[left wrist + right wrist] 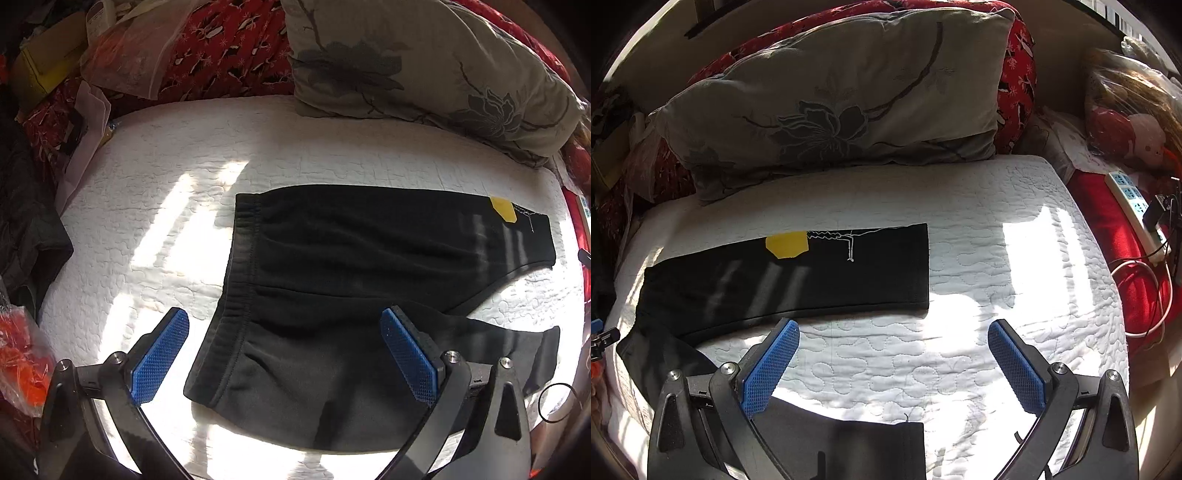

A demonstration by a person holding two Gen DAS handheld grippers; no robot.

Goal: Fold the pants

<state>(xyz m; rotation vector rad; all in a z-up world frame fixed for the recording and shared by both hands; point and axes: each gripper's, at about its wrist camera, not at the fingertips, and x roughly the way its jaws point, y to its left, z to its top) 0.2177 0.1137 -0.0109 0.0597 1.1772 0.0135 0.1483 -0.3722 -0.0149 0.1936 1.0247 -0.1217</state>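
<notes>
Two legs of the black pants lie spread in a V on the white quilt, long axis running left to right, waistband at your left. Your left gripper hovers over the waist end of the near leg, jaws wide apart, nothing held. Your right gripper hangs above bare quilt between the two legs, jaws likewise apart and empty; the near leg's cuff lies below and toward you, the far leg beyond. Judgement: the near leg should go over the far one, so your left is well placed at the waist, while your right must drop back to the cuff.
</notes>
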